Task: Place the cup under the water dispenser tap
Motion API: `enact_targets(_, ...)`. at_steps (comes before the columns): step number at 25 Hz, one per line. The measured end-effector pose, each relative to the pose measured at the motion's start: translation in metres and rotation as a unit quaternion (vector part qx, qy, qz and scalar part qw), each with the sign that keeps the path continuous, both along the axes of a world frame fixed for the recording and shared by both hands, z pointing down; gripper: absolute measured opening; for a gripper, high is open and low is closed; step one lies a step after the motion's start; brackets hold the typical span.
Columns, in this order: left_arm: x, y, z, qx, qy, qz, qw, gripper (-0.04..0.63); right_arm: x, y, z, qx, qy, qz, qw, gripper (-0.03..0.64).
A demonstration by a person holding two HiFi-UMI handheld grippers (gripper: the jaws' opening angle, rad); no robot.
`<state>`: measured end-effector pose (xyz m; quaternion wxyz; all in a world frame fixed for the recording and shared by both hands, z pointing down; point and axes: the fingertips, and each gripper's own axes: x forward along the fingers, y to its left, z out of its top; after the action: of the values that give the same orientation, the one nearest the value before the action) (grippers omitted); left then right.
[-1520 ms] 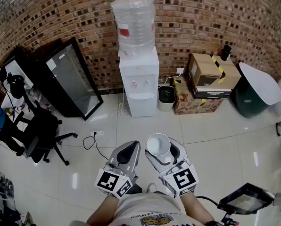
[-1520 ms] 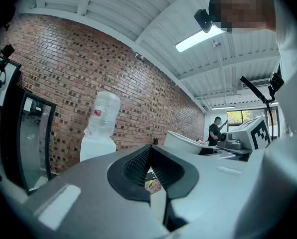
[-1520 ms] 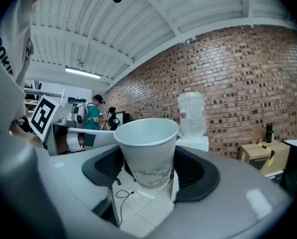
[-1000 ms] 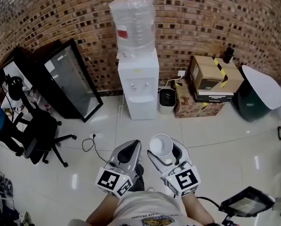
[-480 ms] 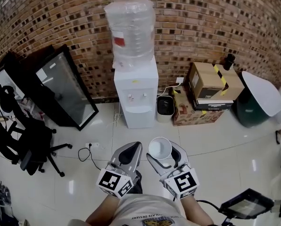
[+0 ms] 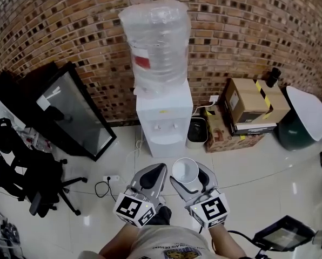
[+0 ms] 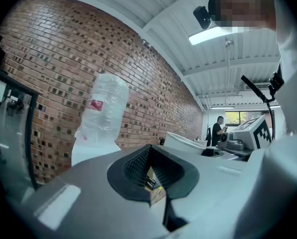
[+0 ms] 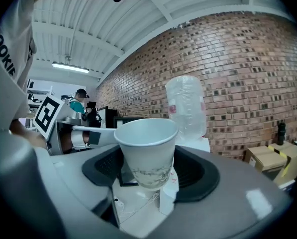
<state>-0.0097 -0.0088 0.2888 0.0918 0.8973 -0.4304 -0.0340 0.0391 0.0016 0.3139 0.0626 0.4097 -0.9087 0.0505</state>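
A white paper cup [image 6: 185, 170] stands upright between the jaws of my right gripper [image 6: 187, 180], which is shut on its lower body. In the right gripper view the cup [image 8: 147, 142] fills the middle, held by the right gripper [image 8: 149, 177]. The white water dispenser [image 6: 163, 120] with a clear bottle [image 6: 155, 39] on top stands against the brick wall, straight ahead of both grippers and some way off. Its taps [image 6: 165, 127] are small from here. My left gripper [image 6: 149, 178] is beside the right one, shut and holding nothing; its tips meet in the left gripper view [image 7: 150, 151].
A black-framed glass panel [image 6: 72, 109] leans on the wall left of the dispenser, with an office chair [image 6: 39, 185] in front of it. A small black bin [image 6: 196, 131], cardboard boxes [image 6: 253, 109] and a green bin [image 6: 301, 120] sit to the right. A cable [image 6: 109, 183] lies on the floor.
Both grippers and the cup have been carried toward the dispenser, which now looks larger and nearer in the head view. The grip on the cup is unchanged.
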Motion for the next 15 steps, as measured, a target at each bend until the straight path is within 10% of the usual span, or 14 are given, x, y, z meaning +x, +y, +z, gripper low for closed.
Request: enact_targets(15,-0.05,-0.097,-0.002,-0.003,0.026,0.005,0.9997,0.0,-0.053,-0.094,-0.009,0.004,0.031,0.001,1.0,0.322)
